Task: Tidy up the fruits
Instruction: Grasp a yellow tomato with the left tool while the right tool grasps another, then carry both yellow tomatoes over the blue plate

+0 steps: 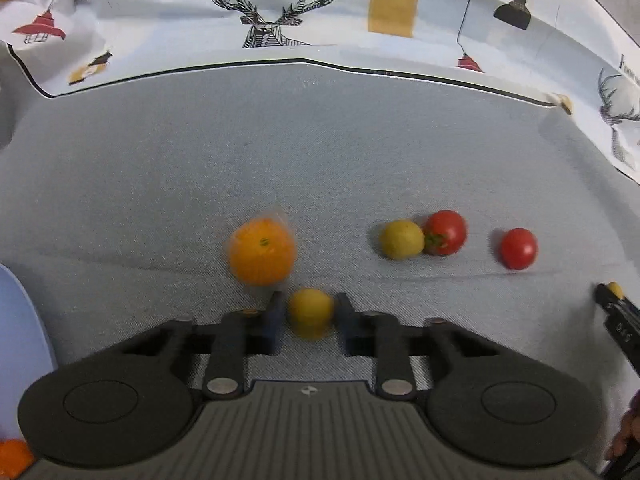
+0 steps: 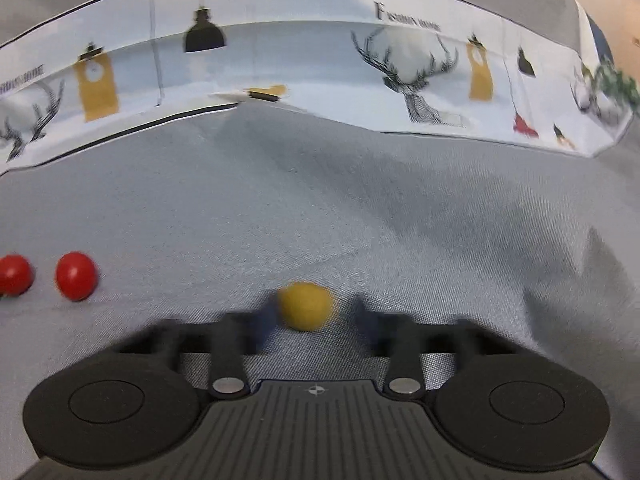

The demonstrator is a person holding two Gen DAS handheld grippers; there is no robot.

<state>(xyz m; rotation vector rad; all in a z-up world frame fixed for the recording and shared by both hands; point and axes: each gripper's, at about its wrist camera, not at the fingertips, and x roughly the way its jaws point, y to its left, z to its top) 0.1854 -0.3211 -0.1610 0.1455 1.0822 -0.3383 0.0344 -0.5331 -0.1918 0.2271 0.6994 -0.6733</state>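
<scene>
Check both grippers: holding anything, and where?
Neither grips yet. Left gripper straddles a yellow fruit; right gripper straddles another yellow fruit, both open around their middles.

The left hand-held gripper (image 1: pixel 308 314) sits low in the frame's centre, fingers apart. The right hand-held gripper (image 2: pixel 310 316) likewise sits low and centred, fingers spread wide and blurred.

We seem to be in a home: a grey fabric surface (image 1: pixel 320 152), like a sofa seat or covered table, edged by a white cloth (image 1: pixel 160 12) printed with deer heads (image 1: pixel 272 16) and hanging lamps (image 2: pixel 204 32).
</scene>
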